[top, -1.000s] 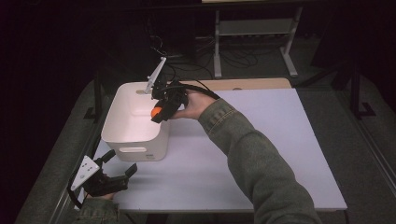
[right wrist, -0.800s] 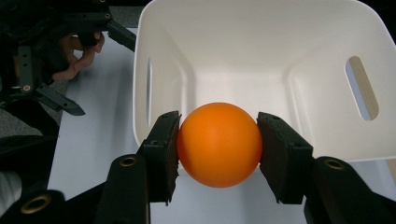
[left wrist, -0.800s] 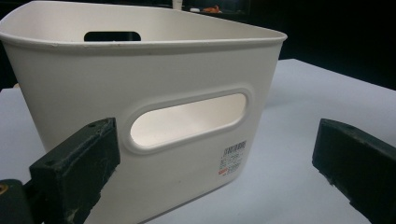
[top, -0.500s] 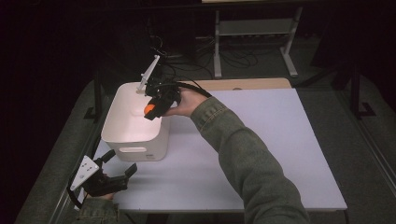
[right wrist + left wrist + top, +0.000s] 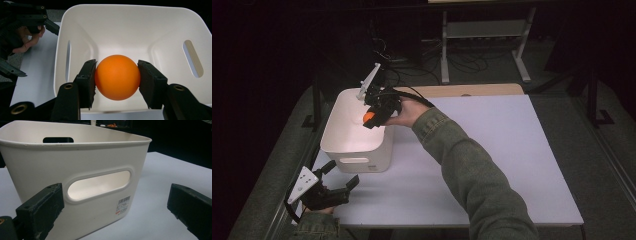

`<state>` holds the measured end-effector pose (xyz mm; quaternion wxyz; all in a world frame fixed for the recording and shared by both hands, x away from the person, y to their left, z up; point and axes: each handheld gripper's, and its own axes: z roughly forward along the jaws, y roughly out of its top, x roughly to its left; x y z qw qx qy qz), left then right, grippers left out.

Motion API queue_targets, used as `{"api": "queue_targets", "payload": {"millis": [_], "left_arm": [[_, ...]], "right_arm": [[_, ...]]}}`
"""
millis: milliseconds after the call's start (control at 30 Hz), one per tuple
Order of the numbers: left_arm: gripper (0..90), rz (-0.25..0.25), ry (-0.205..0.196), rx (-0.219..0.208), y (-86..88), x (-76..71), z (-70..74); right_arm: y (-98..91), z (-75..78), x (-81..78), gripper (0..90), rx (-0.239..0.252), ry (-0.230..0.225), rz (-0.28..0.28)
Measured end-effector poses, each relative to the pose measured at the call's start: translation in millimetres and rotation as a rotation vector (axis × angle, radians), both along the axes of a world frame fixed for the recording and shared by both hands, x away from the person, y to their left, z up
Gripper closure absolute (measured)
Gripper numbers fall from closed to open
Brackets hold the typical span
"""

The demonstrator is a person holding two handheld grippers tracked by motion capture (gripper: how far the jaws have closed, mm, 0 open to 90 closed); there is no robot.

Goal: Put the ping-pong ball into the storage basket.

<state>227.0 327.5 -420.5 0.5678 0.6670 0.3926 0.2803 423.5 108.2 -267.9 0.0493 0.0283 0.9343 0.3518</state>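
While held over white bin (image 5: 354, 145) near counter's (image 5: 492, 150) far left corner, right hand-held gripper (image 5: 116, 77) squeezes orange ball (image 5: 117, 77) between jaws. Left hand-held gripper (image 5: 332, 187) open, near left corner.

The bin (image 5: 354, 145) stands on the table (image 5: 512, 150) at its left side. The right gripper (image 5: 371, 120) holds the ball (image 5: 368, 117) above the bin's inside. The left gripper (image 5: 339, 175) lies just before the bin
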Motion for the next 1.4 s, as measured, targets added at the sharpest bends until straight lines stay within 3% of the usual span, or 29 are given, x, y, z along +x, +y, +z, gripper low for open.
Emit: {"api": "queue_targets", "payload": {"millis": [433,833,1033,1400], "left_arm": [[0.3,-0.003,0.0,0.001,-0.6,0.2,-0.1],[0.4,0.0,-0.003,0.005,-0.5,0.2,0.3],[0.3,-0.002,-0.002,0.0,-0.4,0.5,0.3],[0.4,-0.004,0.002,0.008,-1.4,0.9,0.3]], "right_arm": [[4.1,-21.4,9.8,49.5,0.005,0.038,-0.003],[7.3,-27.4,12.9,48.2,0.008,0.045,-0.012],[2.3,-26.8,15.0,26.8,0.024,0.057,-0.044],[-26.5,-9.9,10.6,8.5,0.096,0.037,-0.091]]}}
